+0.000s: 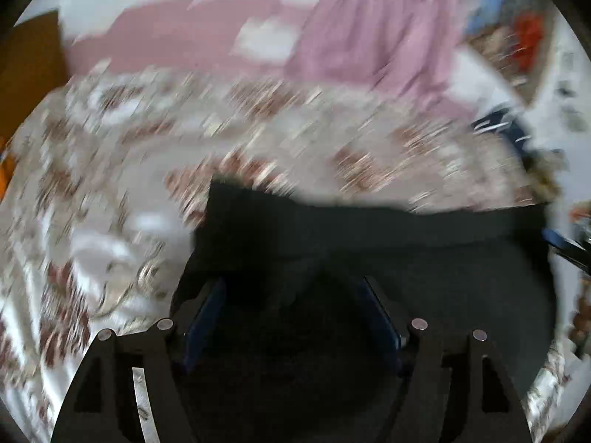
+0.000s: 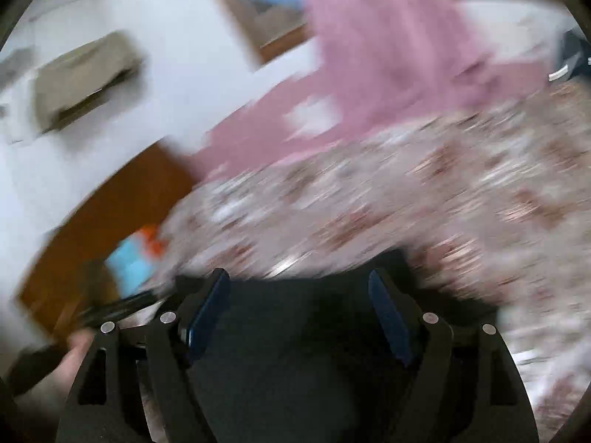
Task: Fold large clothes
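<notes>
Garment: a dark, near-black folded cloth [image 1: 406, 243] lies flat on the bed, its edge straight across, under both grippers.
Left gripper [image 1: 293, 288]: jaws spread wide above the dark cloth, blue pads clear of it.
Right gripper [image 2: 299, 288]: jaws wide apart, nothing pinched.
Bedspread: a cream floral-patterned cover [image 1: 110, 170], blurred.
Beyond: a mauve crumpled fabric [image 1: 369, 26] by a white wall [image 2: 122, 7].

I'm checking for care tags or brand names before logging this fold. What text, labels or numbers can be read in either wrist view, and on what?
None can be read: both views are motion-blurred.
Black garment: no tag, print or label visible.
Floral bedspread: pattern only, no lettering.
Pink cloth: plain.
Left gripper and right gripper: no markings visible.
</notes>
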Action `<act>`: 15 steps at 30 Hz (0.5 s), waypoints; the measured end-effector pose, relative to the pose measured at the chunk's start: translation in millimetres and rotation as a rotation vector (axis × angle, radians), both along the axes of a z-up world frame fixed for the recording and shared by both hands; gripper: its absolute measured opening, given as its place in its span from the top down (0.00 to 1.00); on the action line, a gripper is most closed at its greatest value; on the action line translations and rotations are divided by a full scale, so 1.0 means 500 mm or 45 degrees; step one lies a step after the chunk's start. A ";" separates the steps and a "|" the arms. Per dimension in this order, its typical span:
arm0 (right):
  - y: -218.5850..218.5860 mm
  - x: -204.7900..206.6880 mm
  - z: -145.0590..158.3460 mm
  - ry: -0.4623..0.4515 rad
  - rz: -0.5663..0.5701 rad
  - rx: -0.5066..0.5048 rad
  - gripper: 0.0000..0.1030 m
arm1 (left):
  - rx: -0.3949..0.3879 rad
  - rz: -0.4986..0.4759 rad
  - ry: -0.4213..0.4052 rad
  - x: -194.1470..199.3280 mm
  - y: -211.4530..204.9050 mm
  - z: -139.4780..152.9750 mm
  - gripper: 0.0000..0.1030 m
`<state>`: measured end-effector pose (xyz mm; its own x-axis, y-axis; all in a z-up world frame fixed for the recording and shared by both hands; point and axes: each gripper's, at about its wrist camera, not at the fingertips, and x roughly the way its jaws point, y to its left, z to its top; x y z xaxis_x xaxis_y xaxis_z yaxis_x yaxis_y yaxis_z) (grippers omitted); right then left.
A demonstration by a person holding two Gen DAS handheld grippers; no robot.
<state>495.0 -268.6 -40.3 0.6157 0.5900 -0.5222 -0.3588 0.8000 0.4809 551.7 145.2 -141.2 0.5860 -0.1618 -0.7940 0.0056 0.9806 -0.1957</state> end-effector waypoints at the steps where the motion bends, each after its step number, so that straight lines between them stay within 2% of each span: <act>1: 0.001 0.026 -0.031 0.105 0.049 0.023 0.30 | 0.012 0.080 0.054 0.021 0.018 -0.021 0.31; 2: -0.005 0.043 -0.049 0.152 -0.006 -0.041 0.31 | -0.021 0.177 0.105 0.037 0.046 -0.037 0.35; 4: -0.058 0.079 -0.081 0.251 -0.357 -0.298 0.31 | -0.057 0.352 0.156 0.038 0.084 -0.035 0.34; 5: -0.085 0.088 -0.093 0.321 -0.479 -0.310 0.32 | -0.066 0.353 0.106 0.026 0.086 -0.015 0.36; 6: -0.096 0.089 -0.093 0.342 -0.526 -0.287 0.32 | -0.017 0.327 0.049 0.008 0.072 0.002 0.36; 7: -0.084 0.076 -0.070 0.276 -0.523 -0.305 0.32 | 0.048 0.279 0.007 -0.008 0.051 0.017 0.36; 8: -0.061 0.058 -0.049 0.199 -0.490 -0.362 0.30 | 0.118 0.182 -0.032 -0.029 0.017 0.030 0.36; 10: 0.012 0.012 -0.015 0.056 -0.337 -0.484 0.26 | 0.176 0.048 -0.064 -0.055 -0.029 0.030 0.34; 12: 0.075 -0.014 -0.020 0.016 -0.206 -0.540 0.24 | 0.310 -0.009 -0.043 -0.054 -0.072 0.002 0.34; 13: 0.092 -0.013 -0.032 0.033 -0.173 -0.572 0.24 | 0.344 -0.008 -0.034 -0.052 -0.077 -0.008 0.33; 15: 0.113 0.001 -0.069 0.075 -0.176 -0.664 0.24 | 0.344 0.021 -0.018 -0.037 -0.070 -0.034 0.29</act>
